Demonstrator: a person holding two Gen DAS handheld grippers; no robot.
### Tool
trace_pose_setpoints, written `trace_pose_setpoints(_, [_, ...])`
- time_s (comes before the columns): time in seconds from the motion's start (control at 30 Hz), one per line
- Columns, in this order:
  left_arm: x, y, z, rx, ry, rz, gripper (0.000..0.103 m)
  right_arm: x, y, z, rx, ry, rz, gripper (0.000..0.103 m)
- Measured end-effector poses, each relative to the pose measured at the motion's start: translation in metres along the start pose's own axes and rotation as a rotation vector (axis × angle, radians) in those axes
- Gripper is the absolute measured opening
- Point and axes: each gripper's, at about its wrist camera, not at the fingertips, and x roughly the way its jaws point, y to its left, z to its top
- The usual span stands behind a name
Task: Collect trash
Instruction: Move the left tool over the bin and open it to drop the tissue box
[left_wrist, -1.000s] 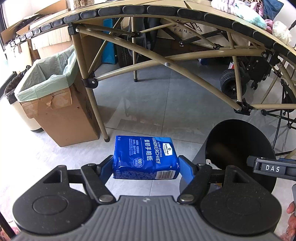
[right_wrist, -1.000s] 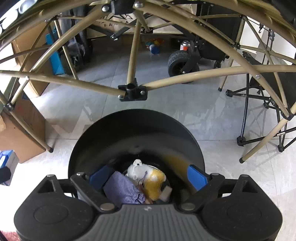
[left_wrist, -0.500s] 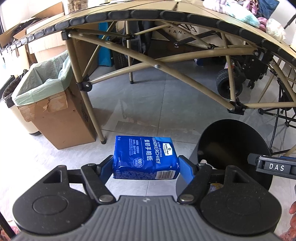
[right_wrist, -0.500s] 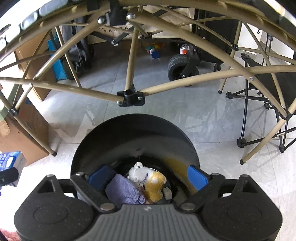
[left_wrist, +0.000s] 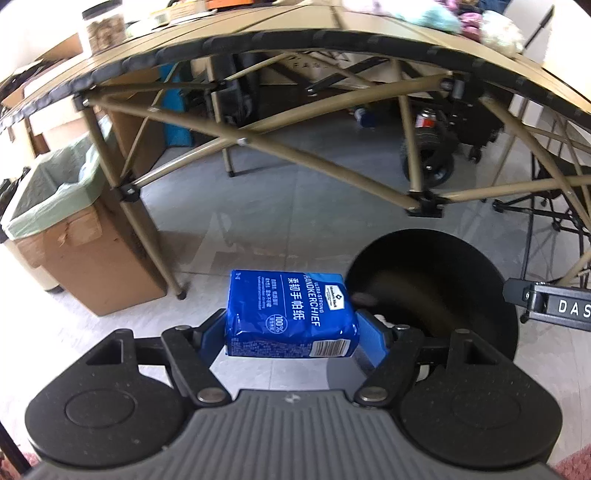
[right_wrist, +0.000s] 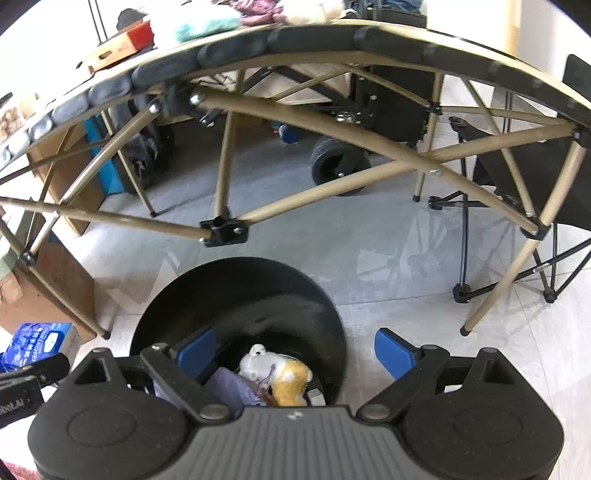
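Two grippers work below a big folding table (left_wrist: 332, 40) whose tan struts cross over the grey tiled floor. Next in size is a cardboard box (left_wrist: 85, 254) lined with a green bag, standing by a table leg at the left of the left wrist view. Smaller again is the round black bin (right_wrist: 240, 295), set on the floor between the two tools; in the right wrist view it already holds a white and yellow soft lump (right_wrist: 277, 373) and a purple scrap (right_wrist: 232, 386), though motion blur makes it hard to say just what they are.

Smallest is the task's thing, a blue handkerchief pack (left_wrist: 291, 314), held off the floor just to the left of the bin's rim and not yet over its mouth. The left gripper (left_wrist: 295, 334) is pinching it by its two short ends, blue pads pressed flat against the wrapper. The right gripper (right_wrist: 293, 349) stands spread wide with nothing between its pads, hanging above the bin.

As a judgement, the pack should be light and soft, a glossy film over folded tissue, so it will squash before it breaks and could slide on the slick wrap. Gripping across the short ends at mid-height, as now, looks soundest
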Motion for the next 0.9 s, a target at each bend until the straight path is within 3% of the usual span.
trace_pose_setpoints(0.43, [-0.003, -0.07, 0.006, 0.111, -0.02, -0.082, 0.074, -0.022, -0.054, 0.0, 0.137, -0.074, -0.055, 0.093])
trace_pose_setpoints(0.9, [0.025, -0.121, 0.017, 0.168, 0.084, -0.131, 0.074, -0.028, -0.109, -0.007, 0.277, -0.078, -0.11, 0.093])
